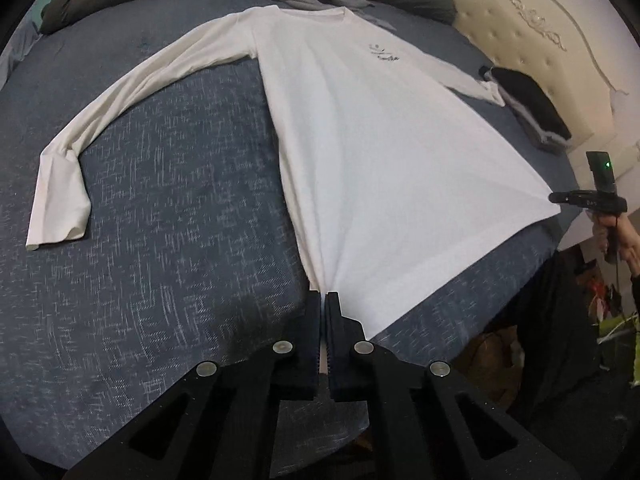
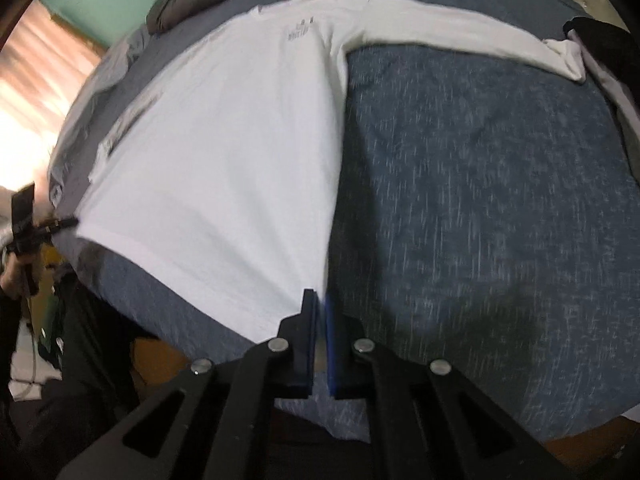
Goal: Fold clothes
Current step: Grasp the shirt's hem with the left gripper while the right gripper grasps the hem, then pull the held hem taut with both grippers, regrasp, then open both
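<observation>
A white long-sleeved cotton shirt with a small dark chest print [image 1: 360, 140] lies face up on a bed covered in a blue-grey flecked sheet [image 1: 168, 208], collar toward the far pillows and hem at the near edge. The left tool [image 1: 323, 300] is clamped shut on the left hem corner, cloth fanning out in taut creases from between its jaws. The right tool [image 2: 320, 300] is likewise closed on the opposite hem corner, its blue-padded jaws pinching the fabric edge.

The step in hand looks like raising the hem to carry it toward the collar. To do it well, both corners should rise together and level, keeping the hem stretched just enough to stay straight without dragging the shoulders off their place. The fold should land square to the collar, and the sleeves, both spread wide, probably want tucking in first or the fold will leave them trailing.

The left wrist view shows the left sleeve [image 1: 100, 132] bent at the cuff, a padded cream headboard [image 1: 540, 40], and a folded black and grey garment [image 1: 532, 108] near the other cuff. The right wrist view instead shows a sunlit curtain [image 2: 36, 80] and a teal wall, and the right sleeve [image 2: 460, 36] running straight out to that dark pile.
</observation>
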Tool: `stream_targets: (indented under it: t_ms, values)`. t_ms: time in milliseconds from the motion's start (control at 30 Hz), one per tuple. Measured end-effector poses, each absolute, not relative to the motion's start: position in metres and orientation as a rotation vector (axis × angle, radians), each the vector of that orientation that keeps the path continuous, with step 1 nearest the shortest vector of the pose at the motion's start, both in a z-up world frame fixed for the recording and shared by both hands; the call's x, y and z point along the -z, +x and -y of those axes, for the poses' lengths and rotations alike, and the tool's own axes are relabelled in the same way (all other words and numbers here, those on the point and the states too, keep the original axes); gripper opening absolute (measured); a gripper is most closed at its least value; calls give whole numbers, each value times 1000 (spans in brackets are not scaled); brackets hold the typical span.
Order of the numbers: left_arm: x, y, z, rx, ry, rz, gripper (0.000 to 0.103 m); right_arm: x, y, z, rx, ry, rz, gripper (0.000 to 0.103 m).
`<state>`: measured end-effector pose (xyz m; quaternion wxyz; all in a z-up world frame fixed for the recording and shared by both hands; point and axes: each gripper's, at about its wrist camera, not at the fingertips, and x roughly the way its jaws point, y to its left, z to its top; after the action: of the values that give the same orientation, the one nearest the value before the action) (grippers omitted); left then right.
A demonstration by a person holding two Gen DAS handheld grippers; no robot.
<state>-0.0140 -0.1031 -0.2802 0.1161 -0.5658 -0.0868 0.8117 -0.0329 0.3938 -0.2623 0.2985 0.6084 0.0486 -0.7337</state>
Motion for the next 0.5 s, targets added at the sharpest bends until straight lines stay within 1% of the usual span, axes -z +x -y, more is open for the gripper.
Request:
stream_targets:
  t_ms: [100,233,500]
  values:
    - [295,-5,107,-2361,-1696,281,2,282,-29,-391,1925,1652,-117,4]
    - [307,-1,105,-2345,-1728,281,2,297,-19,-387,1905,1685,-166,4]
    - [322,1,102,-2317,-1767,266,2,309,-18,-384,1878,1707,-194,4]
